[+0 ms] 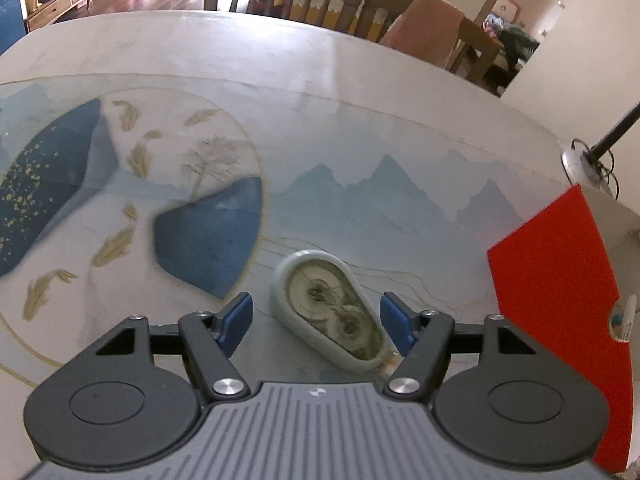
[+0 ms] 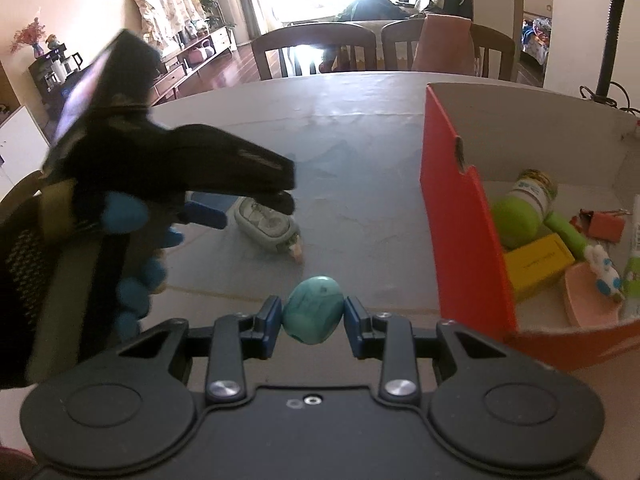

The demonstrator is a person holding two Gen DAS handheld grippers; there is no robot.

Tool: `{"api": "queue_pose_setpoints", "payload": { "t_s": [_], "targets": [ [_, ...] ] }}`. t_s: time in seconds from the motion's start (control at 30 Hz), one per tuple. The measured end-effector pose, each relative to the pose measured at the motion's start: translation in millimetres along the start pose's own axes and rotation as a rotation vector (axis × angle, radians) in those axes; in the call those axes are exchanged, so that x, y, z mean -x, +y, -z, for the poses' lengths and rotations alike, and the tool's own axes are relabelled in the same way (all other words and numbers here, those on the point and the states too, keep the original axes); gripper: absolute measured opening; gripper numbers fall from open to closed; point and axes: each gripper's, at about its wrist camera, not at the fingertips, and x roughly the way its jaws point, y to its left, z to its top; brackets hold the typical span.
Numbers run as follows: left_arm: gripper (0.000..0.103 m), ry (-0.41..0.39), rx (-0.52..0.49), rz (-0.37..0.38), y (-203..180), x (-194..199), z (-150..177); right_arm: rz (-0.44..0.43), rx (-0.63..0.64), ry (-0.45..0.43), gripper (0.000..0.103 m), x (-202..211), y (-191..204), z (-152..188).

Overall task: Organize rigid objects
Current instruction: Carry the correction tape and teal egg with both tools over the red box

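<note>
The desk [image 1: 360, 92] is covered by a mat printed with blue mountains, with dining chairs [image 2: 312, 50] at its far edge. The red box [image 2: 452, 216] serves as the landmark for all positions below.

Left gripper [image 1: 316, 314]: fingers stand apart, with a gap on each side of the pale green correction tape dispenser [image 1: 330, 312]. The dispenser lies flat on the desk between them; the pads do not press on it. The dispenser is well to the left of the red box [image 1: 556, 280].

Right gripper [image 2: 313, 318]: fingers closed on a teal egg-shaped stone [image 2: 314, 310], one pad on each side. The stone is held above the desk, near the box's left wall and outside it.

Box contents: a green bottle [image 2: 520, 208], a yellow block [image 2: 536, 266], a pink dish [image 2: 590, 298] and a binder clip [image 2: 600, 222]. Other items at the right edge are cropped and probably not identifiable.

A gloved hand [image 2: 120, 240], blurred, carries the left gripper left of the box.
</note>
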Motion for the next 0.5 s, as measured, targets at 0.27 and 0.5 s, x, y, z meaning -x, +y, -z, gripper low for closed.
{"api": "queue_pose_setpoints", "payload": {
  "t_s": [0.27, 0.5],
  "targets": [
    [0.070, -0.021, -0.016, -0.141, -28.8, -7.0, 12.1, -0.003, 0.006, -0.017, 0.033, 21.2, -16.0, 6.3],
    [0.070, -0.077, -0.060, -0.236, -44.0, -13.0, 21.7, -0.026, 0.036, -0.015, 0.033, 36.1, -25.1, 14.7]
  ]
}}
